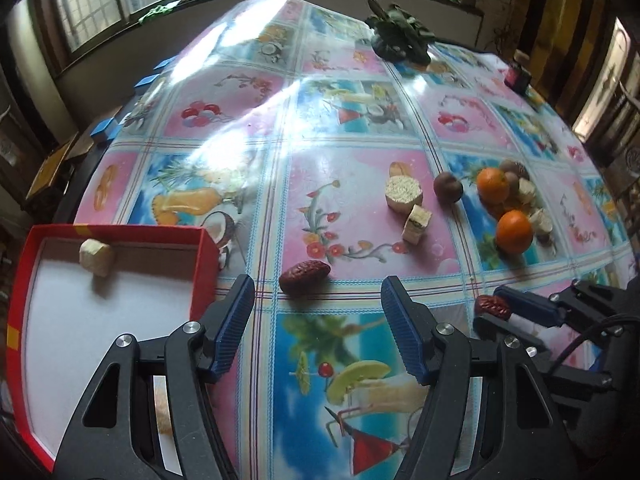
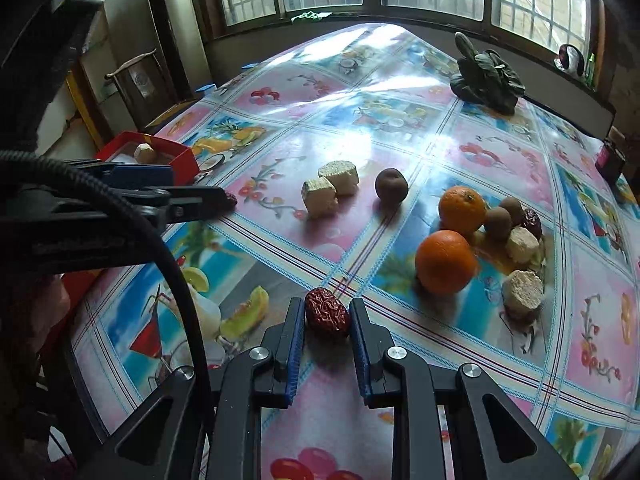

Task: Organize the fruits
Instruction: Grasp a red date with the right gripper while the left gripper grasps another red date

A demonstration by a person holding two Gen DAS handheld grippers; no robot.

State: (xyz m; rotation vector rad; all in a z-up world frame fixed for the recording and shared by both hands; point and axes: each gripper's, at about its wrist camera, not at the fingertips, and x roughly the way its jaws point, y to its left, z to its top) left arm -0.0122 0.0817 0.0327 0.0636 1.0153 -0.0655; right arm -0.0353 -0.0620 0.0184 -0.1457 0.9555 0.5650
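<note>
Near the table's (image 2: 400, 340) front edge, right gripper (image 2: 326, 316) clamped on a red date (image 2: 327, 315), pads pressed to both its sides; fruit low against the cloth, apparently not yet raised; left gripper (image 1: 316, 300) gaping wide and empty, poised just short of a second date (image 1: 305, 275). Step in hand, as judged: picking dates for the red box (image 1: 206, 264) at the front left corner, already holding one pale chunk (image 1: 97, 257). Next: lift clear, carry leftward over the box wall, release inside. Likely obstruction: left gripper and its cable sitting between right gripper and box. Further back: two pale blocks (image 2: 330, 188), a brown fruit (image 2: 391, 185), two oranges (image 2: 446, 262) amid small brown fruits; dark greens (image 2: 486, 80) at the far edge.
</note>
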